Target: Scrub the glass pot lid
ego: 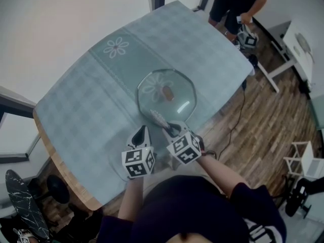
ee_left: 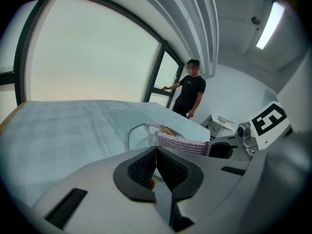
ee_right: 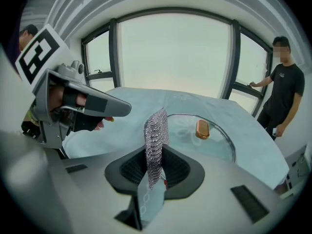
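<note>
The glass pot lid point(ego: 178, 101) lies flat on the checked tablecloth point(ego: 91, 105), its brown knob point(ego: 166, 91) facing up. My right gripper point(ego: 169, 129) hovers at the lid's near rim, shut on a silvery mesh scrubber point(ego: 158, 118) that sticks out over the rim. In the right gripper view the scrubber point(ee_right: 156, 135) stands upright between the jaws of the right gripper point(ee_right: 155, 152), with the lid point(ee_right: 214, 143) and knob point(ee_right: 202, 129) just beyond. My left gripper point(ego: 142, 129) sits beside it to the left, off the lid. The left gripper point(ee_left: 156, 150) is shut with nothing in it.
A person point(ego: 238, 4) in black stands at the table's far corner near a window. The table's wooden edge point(ego: 55, 161) runs along the near left. A white desk point(ego: 298, 49), a cable point(ego: 238, 120) on the wood floor and a white stool point(ego: 304, 158) are to the right.
</note>
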Demonstrator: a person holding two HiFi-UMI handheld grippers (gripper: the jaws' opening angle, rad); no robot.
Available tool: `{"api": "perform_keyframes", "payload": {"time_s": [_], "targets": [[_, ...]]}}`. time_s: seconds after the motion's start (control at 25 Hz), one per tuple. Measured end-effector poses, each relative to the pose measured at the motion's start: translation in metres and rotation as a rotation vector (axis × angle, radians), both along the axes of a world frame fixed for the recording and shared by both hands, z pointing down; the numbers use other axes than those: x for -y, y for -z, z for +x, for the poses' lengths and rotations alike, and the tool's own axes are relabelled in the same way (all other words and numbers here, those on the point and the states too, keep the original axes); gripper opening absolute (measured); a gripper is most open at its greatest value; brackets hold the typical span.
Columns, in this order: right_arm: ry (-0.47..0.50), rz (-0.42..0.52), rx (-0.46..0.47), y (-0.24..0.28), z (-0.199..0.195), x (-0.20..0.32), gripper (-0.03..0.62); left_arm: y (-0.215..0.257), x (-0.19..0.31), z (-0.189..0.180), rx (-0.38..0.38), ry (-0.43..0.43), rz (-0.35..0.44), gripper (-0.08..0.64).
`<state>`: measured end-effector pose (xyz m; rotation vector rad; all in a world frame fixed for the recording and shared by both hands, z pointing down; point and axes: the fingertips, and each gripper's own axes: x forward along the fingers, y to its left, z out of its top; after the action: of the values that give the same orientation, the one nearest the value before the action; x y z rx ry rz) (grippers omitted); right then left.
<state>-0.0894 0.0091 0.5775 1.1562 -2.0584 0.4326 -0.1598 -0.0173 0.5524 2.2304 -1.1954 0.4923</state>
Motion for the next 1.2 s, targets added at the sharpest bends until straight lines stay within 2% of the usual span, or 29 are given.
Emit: {"api": "perform_keyframes", "payload": {"time_s": [0.32, 0.56, 0.84, 1.2], "targets": [[-0.117, 0.065, 0.026, 0.034, 0.036, 0.010, 0.081, 0.005, -0.003, 0.012, 0.015, -0.033, 0.003, 0.003], [-0.160, 0.095, 0.027, 0.050, 0.079, 0.042, 0.081, 0.005, 0.011, 0.025, 0.018, 0.004, -0.010, 0.003], [-0.116, 0.090, -0.007, 0.055, 0.122, 0.083, 0.081, 0.009, 0.039, 0.048, 0.025, 0.074, -0.005, 0.003], [-0.002, 0.053, -0.050, 0.032, 0.143, 0.126, 0.081, 0.008, 0.058, 0.066, 0.022, 0.185, -0.015, 0.003]]}}
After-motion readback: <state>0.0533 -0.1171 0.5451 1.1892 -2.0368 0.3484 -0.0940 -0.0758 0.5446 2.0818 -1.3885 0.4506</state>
